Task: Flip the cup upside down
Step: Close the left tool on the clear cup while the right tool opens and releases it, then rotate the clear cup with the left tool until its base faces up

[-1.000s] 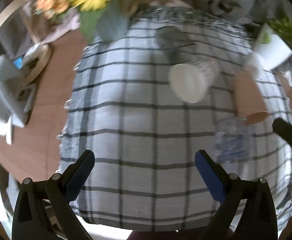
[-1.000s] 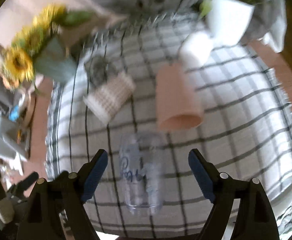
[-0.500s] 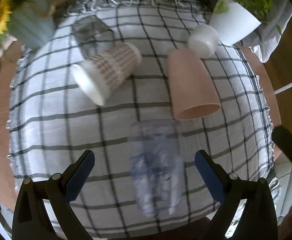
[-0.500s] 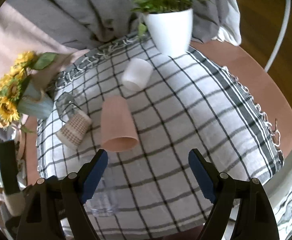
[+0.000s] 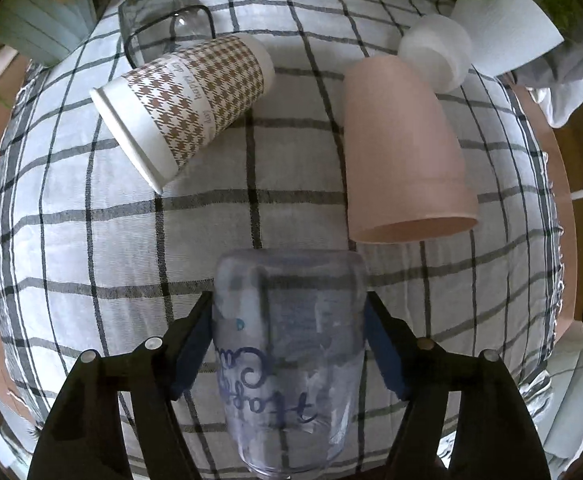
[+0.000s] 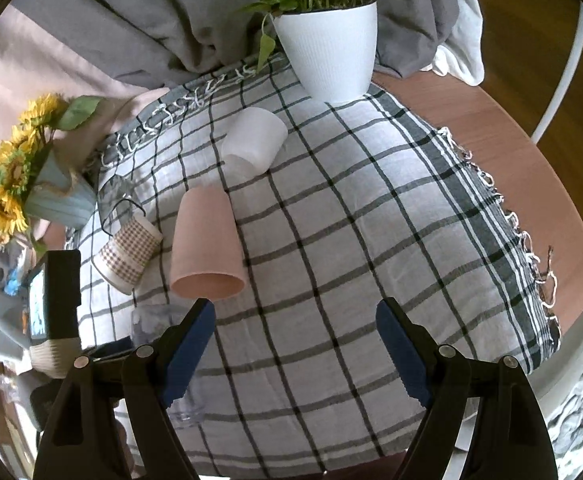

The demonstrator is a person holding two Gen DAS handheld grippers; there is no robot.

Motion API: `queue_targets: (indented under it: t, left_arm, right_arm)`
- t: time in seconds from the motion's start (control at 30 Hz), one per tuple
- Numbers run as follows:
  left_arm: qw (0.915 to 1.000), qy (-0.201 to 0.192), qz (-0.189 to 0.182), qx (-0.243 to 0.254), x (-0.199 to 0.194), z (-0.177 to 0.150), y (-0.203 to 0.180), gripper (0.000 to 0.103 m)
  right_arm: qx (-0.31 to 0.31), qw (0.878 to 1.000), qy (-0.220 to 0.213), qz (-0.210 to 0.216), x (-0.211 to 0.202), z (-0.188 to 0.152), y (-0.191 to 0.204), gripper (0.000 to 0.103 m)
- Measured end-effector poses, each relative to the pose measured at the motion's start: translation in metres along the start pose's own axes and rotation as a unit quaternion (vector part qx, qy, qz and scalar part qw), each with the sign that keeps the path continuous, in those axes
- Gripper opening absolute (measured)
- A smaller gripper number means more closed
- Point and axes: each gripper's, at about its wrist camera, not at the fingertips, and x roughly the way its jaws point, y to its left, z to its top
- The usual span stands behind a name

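Clear cup (image 5: 287, 344) lies on its side near the bench's front edge, clamped between the left tool's (image 5: 289, 344) pads. Right tool (image 6: 295, 344) gapes wide over bare checked cloth (image 6: 371, 240), pink cup (image 6: 207, 248) just ahead.

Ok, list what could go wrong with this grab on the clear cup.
1. The left claw pinches the clear cup on smooth, rounded walls; it could slip or twist as it is turned over.
2. The pink cup lies on its side just beyond; a wide swing might knock it rolling.
3. The checked cloth is soft and rumpled, so the flipped cup may settle tilted.
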Motion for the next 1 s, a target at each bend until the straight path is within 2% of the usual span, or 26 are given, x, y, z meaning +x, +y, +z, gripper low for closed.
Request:
queue_targets:
  t: [0.17,0.4,0.5,0.63,1.0]
  left_arm:
    - [0.9993,-0.026,0.023,-0.012,-0.014,-0.001,0.003,0.071]
    - [0.9922,-0.114,0.047,-0.018,-0.054,-0.006,0.006,0.071]
    - [0.9894,-0.138,0.041,-0.015,-0.064,-0.01,0.007,0.071]
    - [0.991,-0.129,0.035,-0.015,-0.058,-0.013,0.007,0.071]
    - [0.9901,-0.136,0.034,-0.012,-0.058,-0.01,0.006,0.071]
  right_arm:
    - [-0.009,1.0,0.005,0.007,0.002,0.003,-0.002,0.083]
    - [-0.016,1.0,0.005,0.026,0.0,0.008,-0.003,0.083]
    - [-0.023,0.999,0.0,0.031,-0.003,0.01,-0.001,0.083]
    - [-0.03,0.999,-0.004,0.034,-0.005,0.012,0.0,0.083]
    - [-0.038,0.999,-0.006,0.024,-0.005,0.014,0.002,0.083]
